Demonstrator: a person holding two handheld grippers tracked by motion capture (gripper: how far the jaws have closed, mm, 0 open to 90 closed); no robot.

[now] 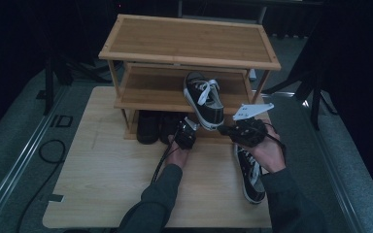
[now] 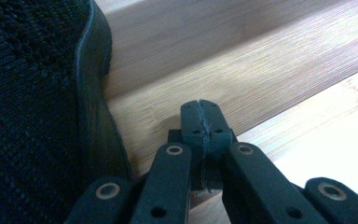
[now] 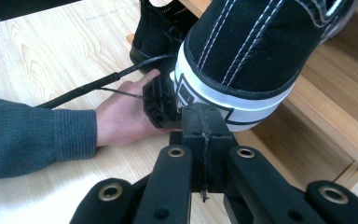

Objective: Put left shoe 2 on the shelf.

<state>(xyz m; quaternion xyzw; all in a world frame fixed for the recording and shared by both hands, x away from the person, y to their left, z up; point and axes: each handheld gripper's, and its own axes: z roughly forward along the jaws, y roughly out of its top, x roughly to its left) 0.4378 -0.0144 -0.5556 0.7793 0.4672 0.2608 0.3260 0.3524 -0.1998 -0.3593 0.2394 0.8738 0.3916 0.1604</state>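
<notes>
A black sneaker with white laces (image 1: 204, 99) stands on the middle shelf of a bamboo shoe rack (image 1: 189, 41), its heel (image 3: 251, 51) hanging over the front edge. My right gripper (image 1: 222, 129) is shut, its tips (image 3: 204, 116) right at the white rubber of that heel, nothing between them. My left gripper (image 1: 189, 124) is shut too, low in front of the bottom shelf (image 2: 242, 56), its tips (image 2: 200, 112) beside a black knit shoe (image 2: 28, 116). In the right gripper view the left gripper (image 3: 158, 105) sits under the sneaker's heel. A matching sneaker (image 1: 250, 174) lies on the table under my right hand.
Dark shoes (image 1: 148, 127) stand on the rack's bottom shelf at the left. The rack's top shelf is bare. The rack stands at the far end of a light wooden table (image 1: 107, 174). A black cable (image 3: 88, 88) trails from the left gripper across the tabletop.
</notes>
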